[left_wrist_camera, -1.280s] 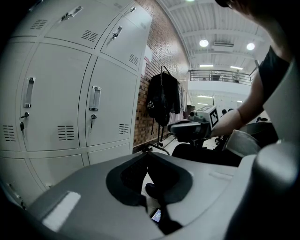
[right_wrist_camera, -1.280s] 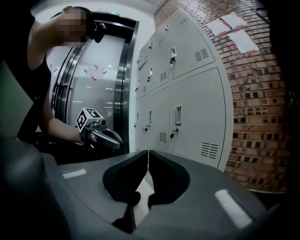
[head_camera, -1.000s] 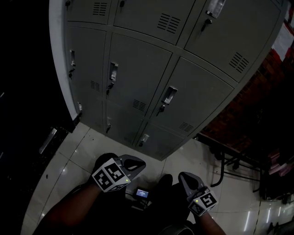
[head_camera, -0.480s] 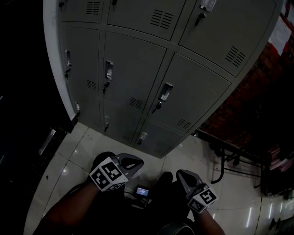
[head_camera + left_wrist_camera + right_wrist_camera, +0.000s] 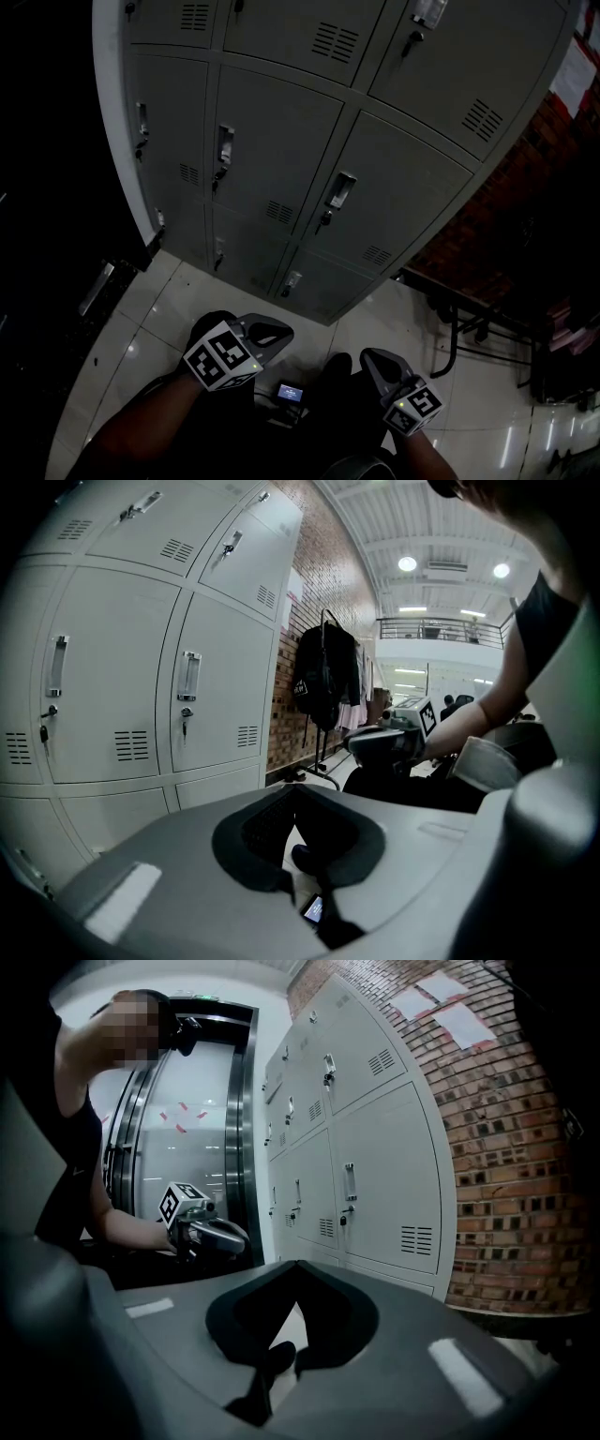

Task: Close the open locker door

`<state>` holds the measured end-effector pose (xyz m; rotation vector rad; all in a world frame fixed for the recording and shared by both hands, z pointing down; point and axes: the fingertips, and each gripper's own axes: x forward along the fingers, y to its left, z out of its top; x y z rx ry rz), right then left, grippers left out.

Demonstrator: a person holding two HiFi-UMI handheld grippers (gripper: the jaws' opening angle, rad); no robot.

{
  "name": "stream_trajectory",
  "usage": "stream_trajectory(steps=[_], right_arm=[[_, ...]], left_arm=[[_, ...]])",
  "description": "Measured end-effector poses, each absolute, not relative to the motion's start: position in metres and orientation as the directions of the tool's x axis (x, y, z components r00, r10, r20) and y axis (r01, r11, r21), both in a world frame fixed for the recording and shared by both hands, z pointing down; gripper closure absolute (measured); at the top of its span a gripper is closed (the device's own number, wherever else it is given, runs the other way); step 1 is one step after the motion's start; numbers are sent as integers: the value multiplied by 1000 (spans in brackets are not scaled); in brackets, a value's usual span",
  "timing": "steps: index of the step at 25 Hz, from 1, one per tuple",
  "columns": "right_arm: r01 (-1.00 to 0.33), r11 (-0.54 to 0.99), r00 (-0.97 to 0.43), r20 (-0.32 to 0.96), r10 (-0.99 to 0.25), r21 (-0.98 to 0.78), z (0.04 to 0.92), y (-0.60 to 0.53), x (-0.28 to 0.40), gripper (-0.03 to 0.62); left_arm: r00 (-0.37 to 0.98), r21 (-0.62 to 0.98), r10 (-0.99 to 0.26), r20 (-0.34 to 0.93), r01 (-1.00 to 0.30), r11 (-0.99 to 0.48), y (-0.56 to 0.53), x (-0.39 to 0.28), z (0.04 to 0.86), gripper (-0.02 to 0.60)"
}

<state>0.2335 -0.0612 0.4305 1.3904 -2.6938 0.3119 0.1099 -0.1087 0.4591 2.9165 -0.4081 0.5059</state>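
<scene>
Locker bank (image 5: 309, 159) fills 12 o'clock in head view as a grid of doors (image 5: 277, 159). Every door in view sits flush. No open one shows in any view, so the target door can't be placed; likely out of frame or already shut.

Left gripper (image 5: 281, 333) is at 7 o'clock and right gripper (image 5: 368, 357) at 5 o'clock, both low by the person's body and well apart from the lockers. Both are clenched with tips together and nothing held. Only floor (image 5: 159, 309) and a small lit screen (image 5: 292, 394) lie below them.

Step, my read: find the door, or the task is done. If a door is left:
- Look round for it first.
- Keep the jaws clenched and push with their flat outer side.
- Push on the free edge near the handle, not by the hinge.
- Press steadily till flush so the latch catches. Don't slam, since thin sheet metal would probably bounce back.

Materials:
- Doors: pale grey painted sheet metal, smooth, flat, rectangular.
- Vents (image 5: 279, 214): slotted.
- Handles (image 5: 225, 145): shiny, upright, with a lock below.
- Floor: glossy, reflective tile.
- Brick wall (image 5: 506, 1147): at 3 o'clock in right gripper view, rough, with paper sheets stuck on it.
- Grippers: grey moulded plastic with dark pads.
</scene>
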Motion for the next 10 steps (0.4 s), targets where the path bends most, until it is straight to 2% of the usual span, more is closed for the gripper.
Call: stream_trajectory(steps=[10], right_arm=[[-814, 562, -581, 168, -796, -146, 429, -61, 233, 592]], left_arm=[[907, 103, -240, 347, -291, -951, -108, 110, 458, 569]])
